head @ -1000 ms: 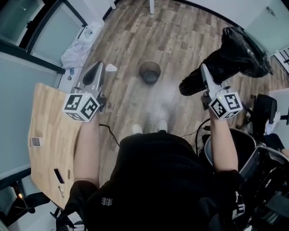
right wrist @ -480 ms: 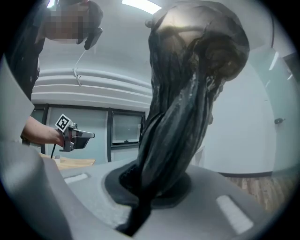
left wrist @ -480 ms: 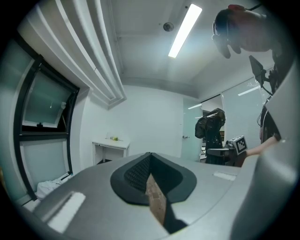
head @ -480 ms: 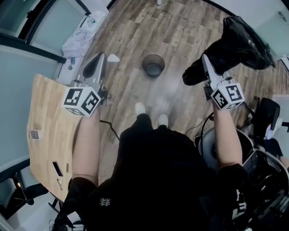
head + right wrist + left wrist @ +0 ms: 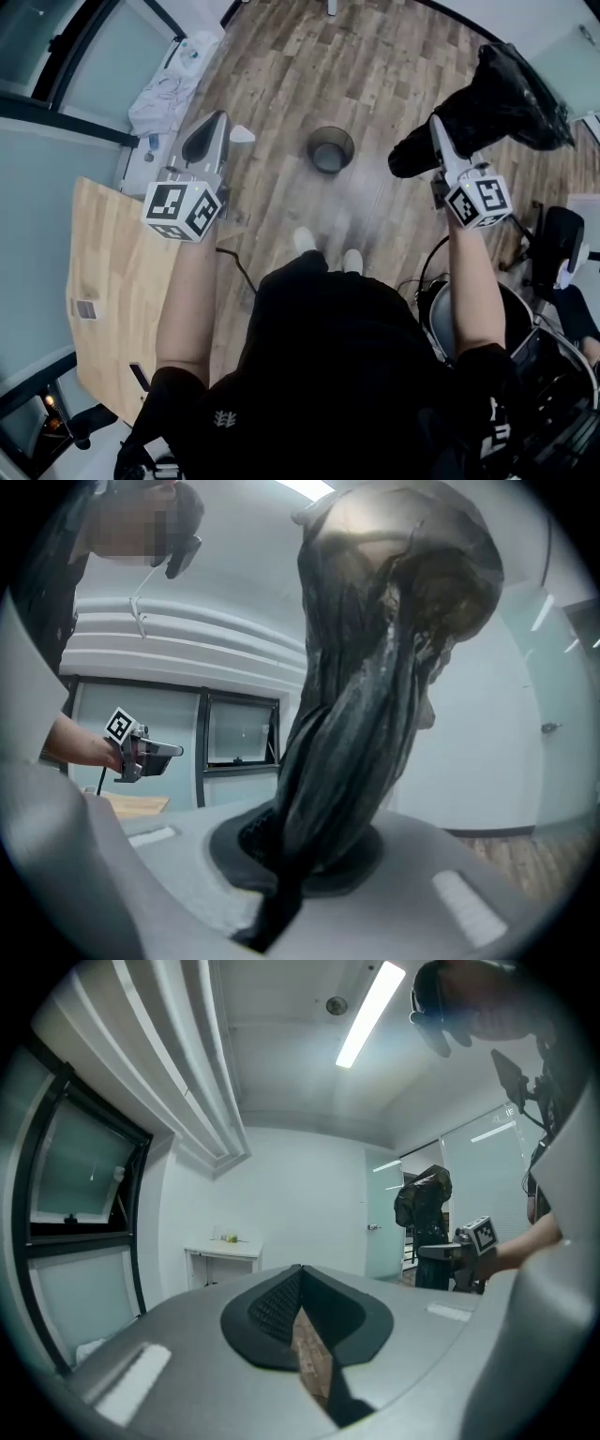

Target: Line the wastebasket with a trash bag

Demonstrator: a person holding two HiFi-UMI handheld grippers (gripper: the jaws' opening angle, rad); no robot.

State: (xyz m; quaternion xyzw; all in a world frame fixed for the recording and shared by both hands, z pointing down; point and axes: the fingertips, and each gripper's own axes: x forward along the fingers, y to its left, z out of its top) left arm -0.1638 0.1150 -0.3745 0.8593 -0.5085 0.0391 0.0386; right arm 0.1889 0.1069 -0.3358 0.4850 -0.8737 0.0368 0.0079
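A small dark round wastebasket (image 5: 330, 150) stands on the wood floor ahead of the person's feet. My right gripper (image 5: 435, 122) is shut on a bunched black trash bag (image 5: 497, 94), which stands up and out from the jaws to the right of the basket. In the right gripper view the trash bag (image 5: 375, 658) rises as a twisted bundle from the closed right gripper (image 5: 281, 850). My left gripper (image 5: 217, 120) is held left of the basket. In its own view the left gripper (image 5: 300, 1271) is shut with nothing in it.
A light wooden table (image 5: 112, 272) is at the left, under my left arm. White cloth (image 5: 169, 89) lies by the glass wall, and a small white scrap (image 5: 242, 134) is on the floor. A black chair (image 5: 553, 234) and a round bin (image 5: 439, 314) stand at the right.
The person has stepped forward over the floor, carrying both grippers along. The bag stays in the right jaws and the left jaws stay closed and empty.
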